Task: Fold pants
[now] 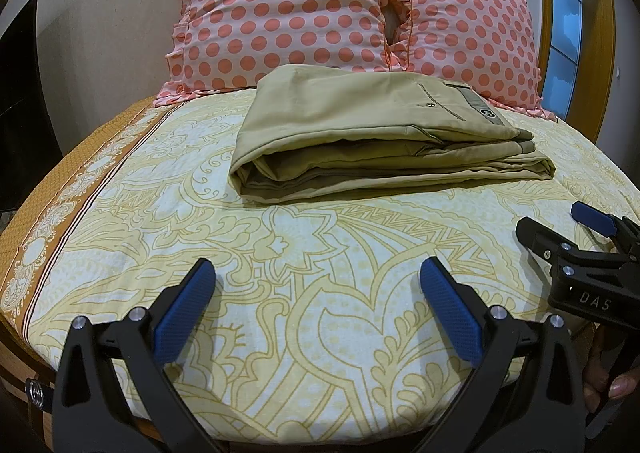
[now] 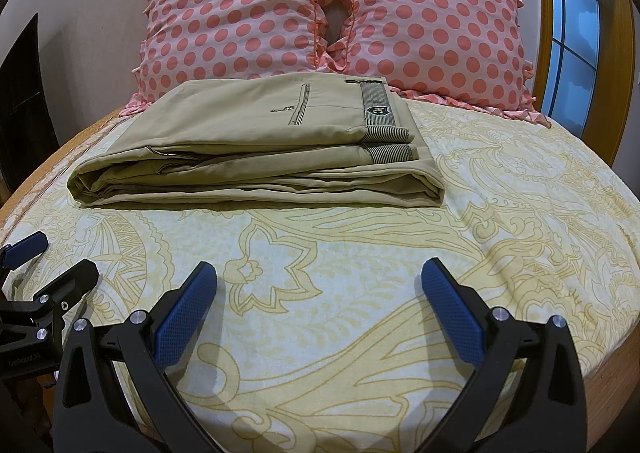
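Note:
Khaki pants (image 1: 372,133) lie folded in a flat stack on the bed, in front of the pillows; the back pocket and striped waistband face up. They also show in the right wrist view (image 2: 256,149). My left gripper (image 1: 318,273) is open and empty, hovering over the sheet well short of the pants. My right gripper (image 2: 320,273) is open and empty, also short of the pants. The right gripper shows at the right edge of the left wrist view (image 1: 560,229). The left gripper shows at the left edge of the right wrist view (image 2: 52,257).
The bed has a yellow patterned sheet (image 1: 280,253) with an orange border at left. Two pink polka-dot pillows (image 1: 280,13) (image 1: 472,37) lean on the wall behind the pants. A wooden-framed window (image 2: 572,25) is at right. A dark object (image 1: 20,93) stands at left.

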### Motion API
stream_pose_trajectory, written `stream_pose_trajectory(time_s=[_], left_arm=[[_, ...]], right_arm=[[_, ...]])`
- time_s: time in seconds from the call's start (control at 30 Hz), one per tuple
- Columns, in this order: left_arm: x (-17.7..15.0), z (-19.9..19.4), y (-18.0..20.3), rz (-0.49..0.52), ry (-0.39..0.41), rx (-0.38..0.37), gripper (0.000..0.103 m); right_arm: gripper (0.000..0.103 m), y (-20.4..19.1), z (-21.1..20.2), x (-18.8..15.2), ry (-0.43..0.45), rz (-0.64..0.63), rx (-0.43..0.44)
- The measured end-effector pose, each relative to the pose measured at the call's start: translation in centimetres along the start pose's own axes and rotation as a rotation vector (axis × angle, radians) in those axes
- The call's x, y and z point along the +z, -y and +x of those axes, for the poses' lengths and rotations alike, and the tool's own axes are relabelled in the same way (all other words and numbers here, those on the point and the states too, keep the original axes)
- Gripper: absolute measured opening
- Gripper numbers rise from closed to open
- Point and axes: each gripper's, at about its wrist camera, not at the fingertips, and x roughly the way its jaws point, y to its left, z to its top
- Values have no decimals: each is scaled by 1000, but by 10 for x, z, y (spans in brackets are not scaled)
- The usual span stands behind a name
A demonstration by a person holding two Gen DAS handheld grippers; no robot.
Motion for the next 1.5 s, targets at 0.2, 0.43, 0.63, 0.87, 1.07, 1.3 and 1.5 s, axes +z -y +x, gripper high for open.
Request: stream_pose_trajectory(time_s=[0.2,0.43,0.63,0.87,1.07,1.3,1.5], left_arm=[[0,0,0,-1,-1,1,101],[0,0,-1,-1,6,1,101],[-1,-1,-1,-2,21,4,101],[0,0,-1,-8,22,11,101],[0,0,-2,-6,21,9,101],[0,0,-2,-8,21,9,101],[1,0,-2,-7,20,10,101]], right_arm=[[102,0,0,0,0,0,0],[102,1,0,0,1,-1,1],[102,1,0,0,0,-1,1],[102,1,0,0,1,-1,1],[102,1,0,0,1,-1,1],[102,1,0,0,2,-1,1],[102,0,0,0,2,-1,1]])
